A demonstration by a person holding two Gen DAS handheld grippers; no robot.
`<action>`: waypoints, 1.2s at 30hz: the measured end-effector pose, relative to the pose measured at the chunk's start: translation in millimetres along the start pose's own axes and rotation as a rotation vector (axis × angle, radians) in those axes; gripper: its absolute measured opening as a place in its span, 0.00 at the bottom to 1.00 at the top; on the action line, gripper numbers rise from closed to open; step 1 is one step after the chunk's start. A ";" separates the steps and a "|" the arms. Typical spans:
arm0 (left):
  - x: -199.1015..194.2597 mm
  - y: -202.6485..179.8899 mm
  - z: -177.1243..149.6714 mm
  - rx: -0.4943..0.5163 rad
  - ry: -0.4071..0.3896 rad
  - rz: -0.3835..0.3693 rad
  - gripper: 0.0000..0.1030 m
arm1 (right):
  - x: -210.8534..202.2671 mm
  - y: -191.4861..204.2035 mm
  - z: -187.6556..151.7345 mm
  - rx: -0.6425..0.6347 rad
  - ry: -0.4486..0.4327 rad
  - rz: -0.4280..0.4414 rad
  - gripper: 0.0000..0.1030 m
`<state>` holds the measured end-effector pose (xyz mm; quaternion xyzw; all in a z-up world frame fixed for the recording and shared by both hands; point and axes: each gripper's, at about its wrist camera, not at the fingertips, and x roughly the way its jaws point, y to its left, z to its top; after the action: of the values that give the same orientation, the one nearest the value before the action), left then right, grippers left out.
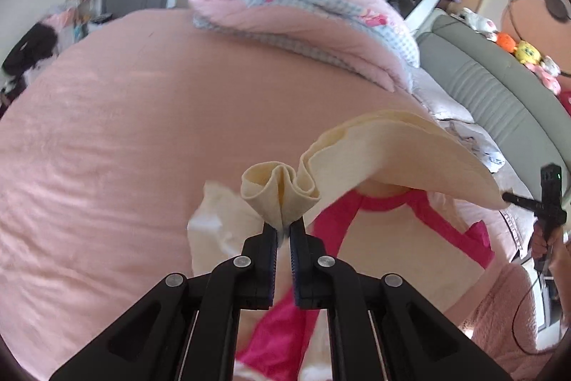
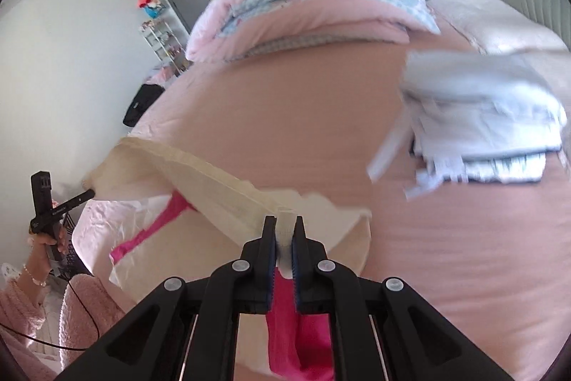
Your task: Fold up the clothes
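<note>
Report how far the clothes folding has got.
Done: a pile of folded grey and white clothes sits on the pink bed. In hand: the left gripper and right gripper each have jaws shut on the hem of the cream and pink shirt, lifted to fold it over. Left: lay that fold down and finish the shirt.

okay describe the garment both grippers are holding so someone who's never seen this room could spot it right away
On the big pink bed, in front of the folded pink-and-checked quilt, a cream garment hangs between the left gripper and right gripper. Unlike the grey-white folded pile nearby, it has hot-pink trim.
</note>
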<state>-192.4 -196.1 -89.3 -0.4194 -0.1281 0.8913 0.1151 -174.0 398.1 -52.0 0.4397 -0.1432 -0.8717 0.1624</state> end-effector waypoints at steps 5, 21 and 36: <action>5.5 29.3 -48.0 -0.163 0.091 0.012 0.08 | 16.5 -34.3 -58.7 0.180 0.104 0.008 0.06; -13.5 73.3 -46.6 -0.385 0.138 -0.019 0.67 | -19.8 -50.4 -55.9 0.361 0.005 -0.097 0.56; 18.6 31.5 -35.3 -0.258 0.236 0.073 0.19 | 25.4 0.7 -69.8 0.224 0.111 -0.129 0.29</action>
<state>-179.6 -215.3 -134.6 -0.5369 -0.2119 0.8155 0.0421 -131.4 379.6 -109.9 0.5111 -0.2018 -0.8331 0.0634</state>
